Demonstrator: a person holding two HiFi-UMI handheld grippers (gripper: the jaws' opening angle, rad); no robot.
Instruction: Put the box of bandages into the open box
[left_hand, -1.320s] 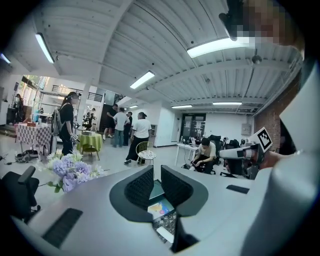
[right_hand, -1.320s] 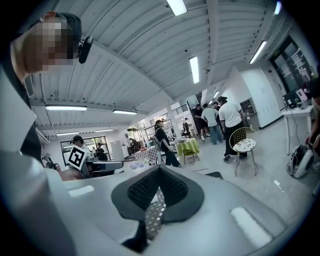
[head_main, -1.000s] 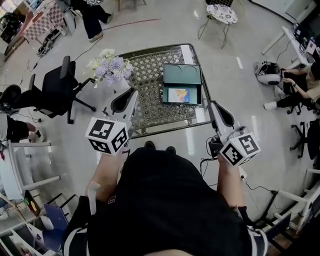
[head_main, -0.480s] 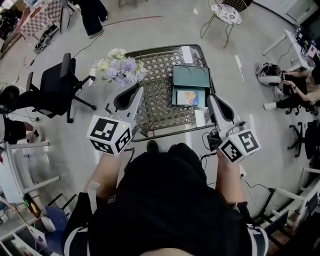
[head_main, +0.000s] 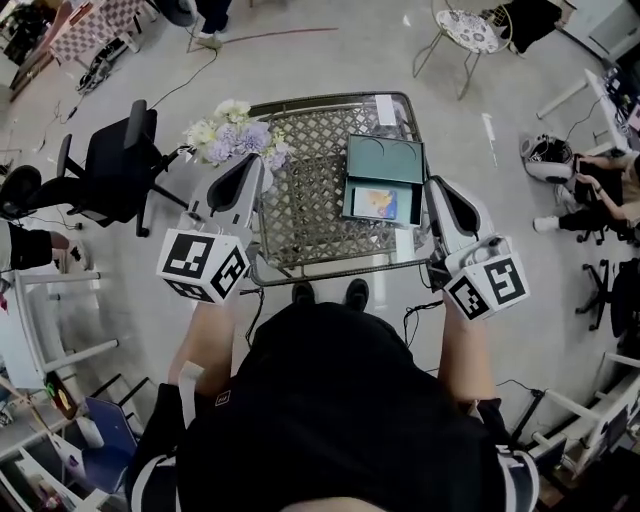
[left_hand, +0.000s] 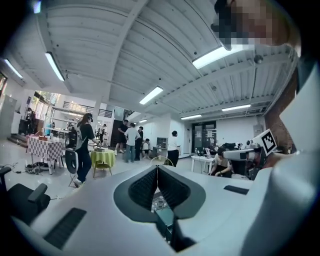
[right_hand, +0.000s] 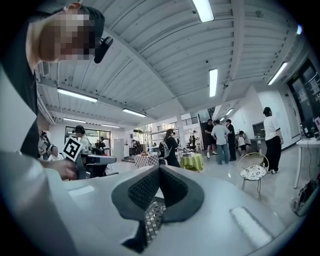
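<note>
The open teal box (head_main: 385, 160) lies on the right half of the lattice-topped table (head_main: 310, 200), its lid folded back on the far side. The box of bandages (head_main: 378, 203), with a blue and yellow face, lies inside its near half. My left gripper (head_main: 256, 162) hovers over the table's left edge, and its jaws are shut with nothing between them (left_hand: 157, 168). My right gripper (head_main: 433, 184) is raised just right of the open box. It is also shut and holds nothing (right_hand: 159, 168). Both point out over the room.
A bunch of pale flowers (head_main: 232, 135) stands at the table's far left corner. A black office chair (head_main: 110, 170) is left of the table, and a white round chair (head_main: 470, 30) lies beyond it. People stand and sit around the room (left_hand: 82, 145).
The head view has swung, so the table sits more central. My left gripper has drifted left and down in view. The right gripper holds about the same spot beside the box.
</note>
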